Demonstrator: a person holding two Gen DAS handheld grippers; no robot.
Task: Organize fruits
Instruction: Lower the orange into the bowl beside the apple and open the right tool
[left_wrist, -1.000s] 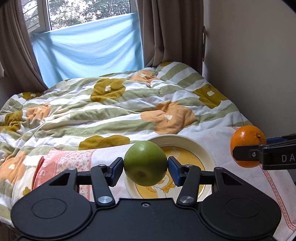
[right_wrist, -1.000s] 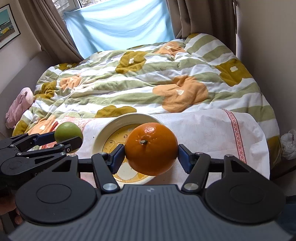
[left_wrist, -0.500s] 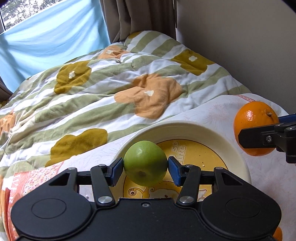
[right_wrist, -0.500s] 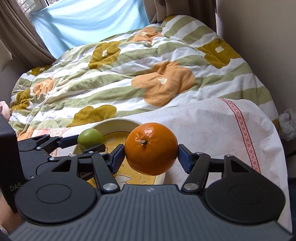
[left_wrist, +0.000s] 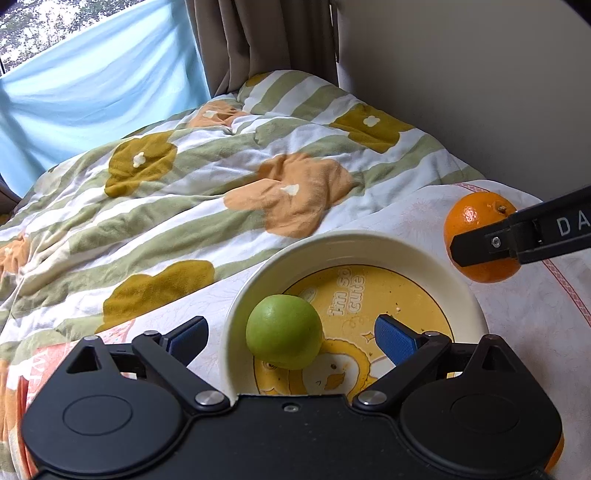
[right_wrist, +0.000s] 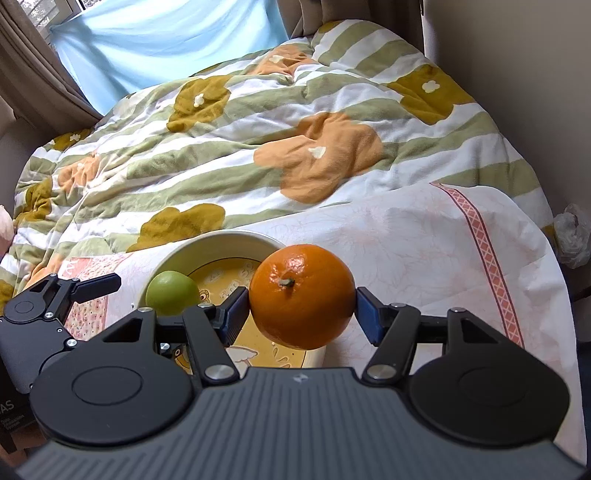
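Step in hand: the left gripper (left_wrist: 290, 338) is letting go of the green fruit (left_wrist: 283, 331), which sits in the cream plate (left_wrist: 424, 254); the jaws are opening, the fruit between them but clear of both blue pads (left_wrist: 397, 339).
Right gripper (right_wrist: 301, 315): clamped on the orange (right_wrist: 302, 296), held just above the plate's near-right rim (right_wrist: 236, 236).
Green fruit's place: directly ahead of the left fingertips, toward the plate's left side.
Next move, as judged: the left gripper backs straight off without nudging the round fruit; the orange then goes down onto the bare yellow centre, to the right of the green one.
Edges: the plate rim lies under the left-hand pad; the plate rests on a soft white cloth (right_wrist: 424, 236), so it may tip.
Open room: the flowered quilt (left_wrist: 221, 173) ahead lies clear; a wall (left_wrist: 480, 74) closes the right side.
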